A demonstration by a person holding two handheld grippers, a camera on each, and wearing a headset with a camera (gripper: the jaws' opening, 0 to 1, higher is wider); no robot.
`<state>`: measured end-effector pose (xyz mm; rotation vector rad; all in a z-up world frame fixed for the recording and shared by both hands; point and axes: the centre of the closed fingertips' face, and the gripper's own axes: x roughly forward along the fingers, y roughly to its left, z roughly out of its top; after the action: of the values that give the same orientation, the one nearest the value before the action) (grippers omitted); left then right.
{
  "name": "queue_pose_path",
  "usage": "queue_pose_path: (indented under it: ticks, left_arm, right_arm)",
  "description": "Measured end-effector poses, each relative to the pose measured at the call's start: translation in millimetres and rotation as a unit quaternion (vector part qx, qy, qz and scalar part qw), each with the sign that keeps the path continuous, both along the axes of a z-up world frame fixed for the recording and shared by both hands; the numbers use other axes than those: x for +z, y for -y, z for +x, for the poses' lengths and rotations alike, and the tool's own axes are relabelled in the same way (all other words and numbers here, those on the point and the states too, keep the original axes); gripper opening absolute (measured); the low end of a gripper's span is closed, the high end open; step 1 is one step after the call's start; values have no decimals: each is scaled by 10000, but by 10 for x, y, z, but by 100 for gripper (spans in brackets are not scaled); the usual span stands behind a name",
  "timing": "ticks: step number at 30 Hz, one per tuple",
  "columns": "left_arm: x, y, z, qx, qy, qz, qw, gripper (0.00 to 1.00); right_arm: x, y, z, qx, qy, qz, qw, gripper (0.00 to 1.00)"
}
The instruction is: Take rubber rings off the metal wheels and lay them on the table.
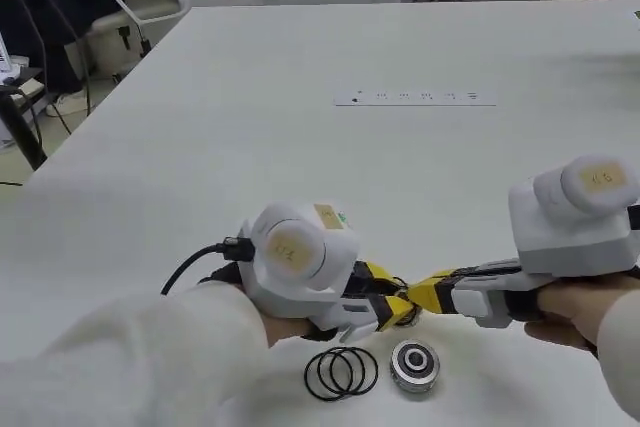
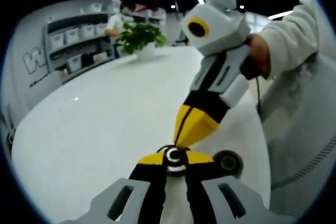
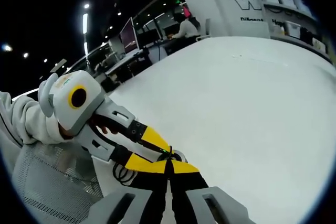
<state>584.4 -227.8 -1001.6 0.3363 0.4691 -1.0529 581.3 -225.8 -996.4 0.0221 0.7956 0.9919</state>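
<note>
Black rubber rings [image 1: 341,372]; silver metal wheel [image 1: 414,364], dark hub; white table [image 1: 300,167]; left gripper [image 1: 398,312], right gripper [image 1: 415,299]: white, yellow-black jaws

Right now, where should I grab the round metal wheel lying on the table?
Probably the outer rim of the round silver metal wheel, coming straight down from above: it lies flat, hub up, and the black rubber rings sit close beside it.

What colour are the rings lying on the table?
The rubber rings are black, seen best in the head view.
</note>
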Motion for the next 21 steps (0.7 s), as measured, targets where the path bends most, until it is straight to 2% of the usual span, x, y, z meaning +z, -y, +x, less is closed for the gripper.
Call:
queue_pose_path:
  ticks: [4,6,9,13,17,19,20,21]
  left_arm:
    - [1,7,0,-32,-18,42,10000,14]
    - [6,1,-8,-86,-59,140,9998,14]
    - [52,-30,-20,-257,48,319,9991,14]
    - [170,-61,-19,-216,12,218,9995,15]
    - [256,-57,-91,-387,134,259,9988,16]
    - [304,-56,-111,-404,106,219,9989,20]
    - [326,-54,-144,-445,14,199,9988,23]
    - [347,-58,-156,-478,25,211,9986,28]
  right_arm:
    - [-16,23,-7,-32,-45,-6,10000,0]
    - [-13,23,-9,-38,-46,-6,10000,0]
    - [-9,18,-11,-10,-26,-10,10000,0]
    - [19,14,-10,-31,-29,34,10000,0]
    - [69,28,16,-112,-28,130,9998,0]
    - [96,20,10,-133,-35,172,9998,0]
    - [104,18,10,-137,-36,185,9997,0]
    - [120,12,9,-137,-32,214,9997,0]
